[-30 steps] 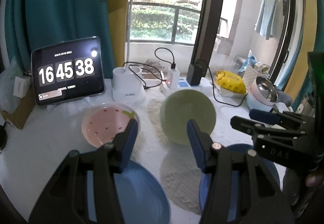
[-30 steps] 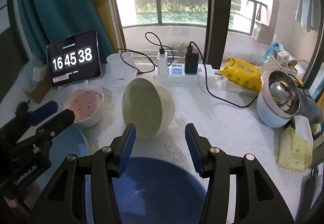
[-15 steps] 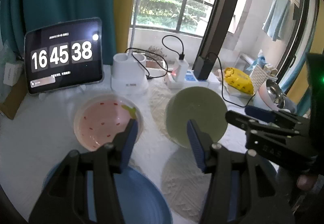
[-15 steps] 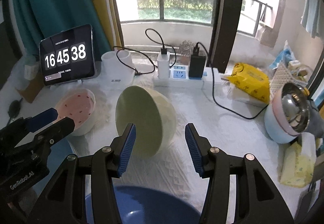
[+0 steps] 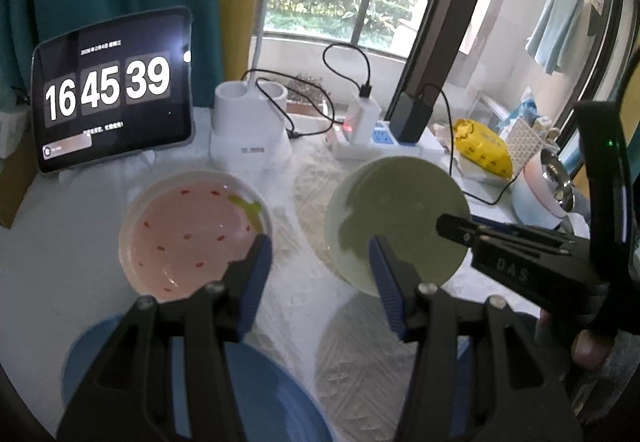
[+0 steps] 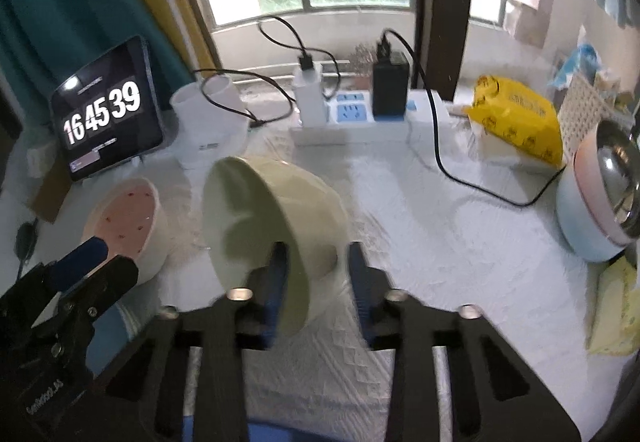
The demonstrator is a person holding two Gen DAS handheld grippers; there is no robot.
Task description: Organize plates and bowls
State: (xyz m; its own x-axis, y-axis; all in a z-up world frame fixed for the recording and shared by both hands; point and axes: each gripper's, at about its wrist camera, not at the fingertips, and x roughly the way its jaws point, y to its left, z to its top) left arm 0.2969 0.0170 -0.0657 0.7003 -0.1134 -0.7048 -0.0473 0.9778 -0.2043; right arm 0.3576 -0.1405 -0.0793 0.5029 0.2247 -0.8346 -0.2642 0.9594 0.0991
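The right gripper (image 6: 316, 266) has advanced and its jaws have just been closing astride the tipped green bowl (image 6: 276, 218)'s rim; pad contact is unclear. The left gripper (image 5: 320, 270) hangs half-open, empty, pink bowl (image 5: 192, 230) at ten o'clock.

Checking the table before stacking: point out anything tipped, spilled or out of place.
The green bowl lies tipped on its side on the white cloth, mouth facing the pink bowl, which sits upright. The right tool has just been closing over its rim. Nothing looks spilled or broken.
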